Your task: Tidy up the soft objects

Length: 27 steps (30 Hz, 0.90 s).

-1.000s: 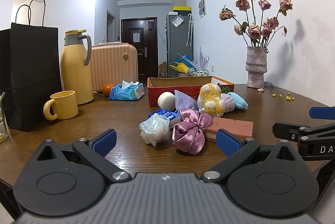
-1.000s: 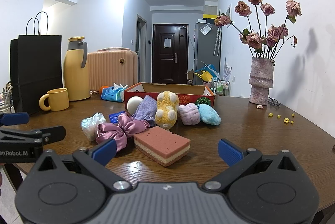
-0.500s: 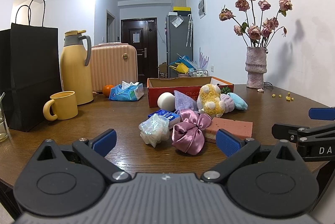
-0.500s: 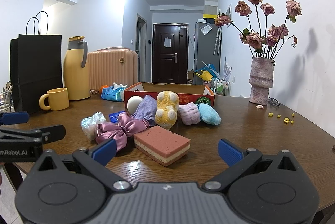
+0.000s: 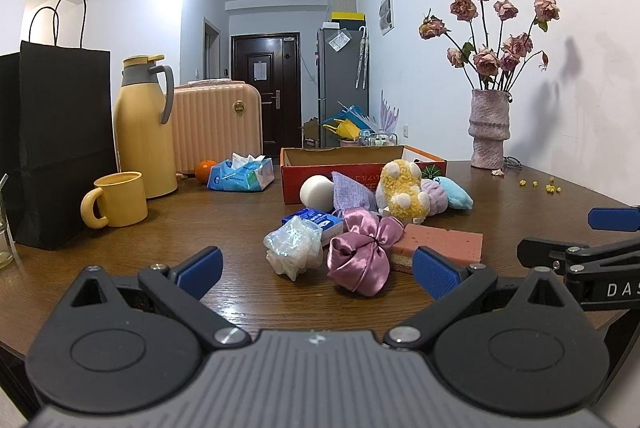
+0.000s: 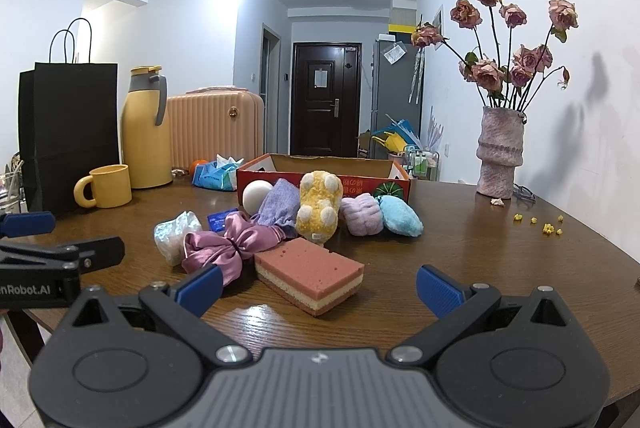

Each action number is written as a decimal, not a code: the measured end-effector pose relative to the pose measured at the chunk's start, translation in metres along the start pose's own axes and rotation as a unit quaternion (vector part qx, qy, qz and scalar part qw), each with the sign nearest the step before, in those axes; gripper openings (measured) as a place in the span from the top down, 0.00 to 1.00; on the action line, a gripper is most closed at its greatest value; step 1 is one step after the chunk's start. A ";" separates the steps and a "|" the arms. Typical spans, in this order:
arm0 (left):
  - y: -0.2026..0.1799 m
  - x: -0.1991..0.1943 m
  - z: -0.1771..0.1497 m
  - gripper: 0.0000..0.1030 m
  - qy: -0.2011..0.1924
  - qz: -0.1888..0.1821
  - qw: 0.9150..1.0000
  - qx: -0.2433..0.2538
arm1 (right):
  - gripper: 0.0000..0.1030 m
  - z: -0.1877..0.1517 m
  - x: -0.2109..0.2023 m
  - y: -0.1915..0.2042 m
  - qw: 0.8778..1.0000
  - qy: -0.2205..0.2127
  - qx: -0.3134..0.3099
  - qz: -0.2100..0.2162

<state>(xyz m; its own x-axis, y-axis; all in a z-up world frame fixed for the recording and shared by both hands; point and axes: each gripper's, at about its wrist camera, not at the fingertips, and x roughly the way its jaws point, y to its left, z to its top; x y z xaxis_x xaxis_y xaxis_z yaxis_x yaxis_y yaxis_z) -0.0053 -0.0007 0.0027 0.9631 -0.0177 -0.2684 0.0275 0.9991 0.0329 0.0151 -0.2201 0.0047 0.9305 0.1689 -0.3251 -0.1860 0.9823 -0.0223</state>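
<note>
I see both wrist views low at the table (image 5: pixel 240 292) edge, facing the far door; both share the soft pile, mid-frame.

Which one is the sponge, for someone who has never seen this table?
Find the red cardboard box in the middle of the wooden table; soft things lie heaped in front of it. The sponge is the item nearest the camera, right of the shiny purple bow. It alone is a flat rectangular block, pink on top with a cream stripe through its side.
</note>
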 end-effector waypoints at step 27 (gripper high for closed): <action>-0.002 0.061 0.007 0.00 0.038 0.008 0.999 -0.011 | 0.00 0.006 0.065 -0.007 0.998 0.052 -0.038 0.004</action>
<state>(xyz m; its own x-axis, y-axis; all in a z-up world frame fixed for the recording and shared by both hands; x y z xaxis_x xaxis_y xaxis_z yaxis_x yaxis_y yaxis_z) 0.0555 -0.0041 -0.0068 0.9403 0.0004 -0.3404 0.0056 0.9998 0.0167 0.0791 -0.2156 -0.0105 0.8916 0.1640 -0.4220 -0.2210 0.9712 -0.0894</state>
